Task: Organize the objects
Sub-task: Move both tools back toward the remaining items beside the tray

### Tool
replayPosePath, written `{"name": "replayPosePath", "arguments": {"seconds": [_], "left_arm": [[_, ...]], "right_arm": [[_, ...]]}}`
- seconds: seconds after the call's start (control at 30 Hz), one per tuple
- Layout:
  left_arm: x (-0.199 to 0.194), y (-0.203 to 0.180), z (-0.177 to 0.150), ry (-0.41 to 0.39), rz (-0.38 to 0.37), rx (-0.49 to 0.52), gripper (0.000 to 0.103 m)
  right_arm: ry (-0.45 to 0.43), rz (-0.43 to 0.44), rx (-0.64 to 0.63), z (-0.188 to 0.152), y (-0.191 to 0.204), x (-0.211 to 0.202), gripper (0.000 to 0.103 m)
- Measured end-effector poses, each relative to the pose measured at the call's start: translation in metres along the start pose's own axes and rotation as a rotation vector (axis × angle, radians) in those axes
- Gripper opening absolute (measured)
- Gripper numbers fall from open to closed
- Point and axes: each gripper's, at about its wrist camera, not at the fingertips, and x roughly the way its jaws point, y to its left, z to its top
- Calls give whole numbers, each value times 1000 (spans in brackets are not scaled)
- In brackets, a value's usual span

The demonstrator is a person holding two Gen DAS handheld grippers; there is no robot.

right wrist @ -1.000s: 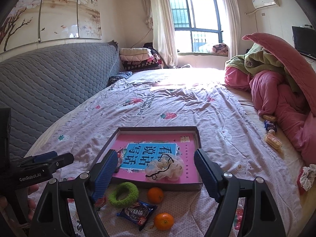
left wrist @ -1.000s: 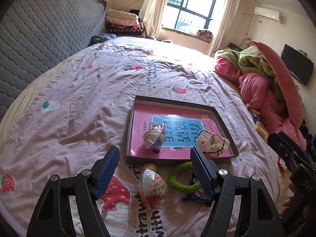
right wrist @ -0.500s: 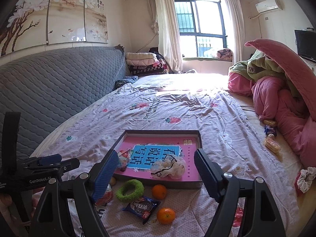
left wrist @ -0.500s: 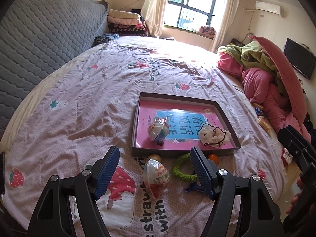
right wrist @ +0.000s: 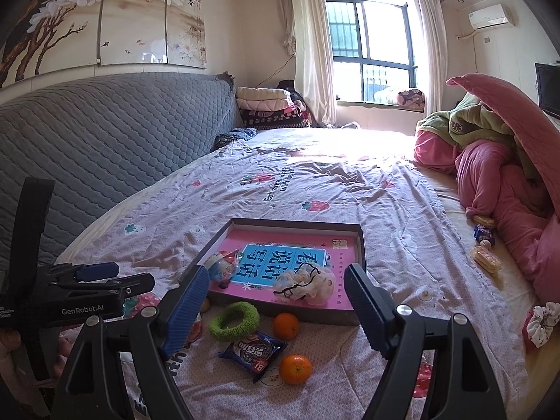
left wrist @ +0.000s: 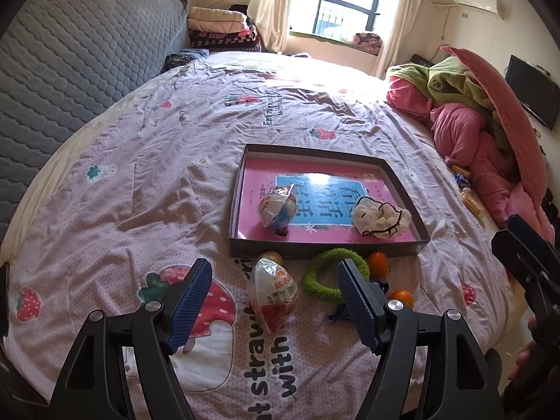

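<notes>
Bedroom, strawberry-print lilac bedspread serving as work surface. Left gripper hovering agape, empty, over clear-wrapped snack packet just before shallow brown cardboard box. Right gripper likewise spread, empty. Green fuzzy ring, two oranges, blue biscuit packet waiting just outside box, likely awaiting collection.

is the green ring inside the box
No, the green ring lies on the bedspread just outside the box's near wall.
</notes>
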Motion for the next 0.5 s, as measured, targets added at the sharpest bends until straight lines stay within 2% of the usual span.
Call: {"name": "replayPosePath", "arguments": {"seconds": [0.37, 0.5], "left_arm": [[18, -4, -21, 47, 19, 14, 75], [26, -2, -30, 53, 15, -11, 75]], "right_arm": [[79, -31, -23, -35, -5, 15, 79], [107, -44, -37, -46, -6, 21, 79]]}}
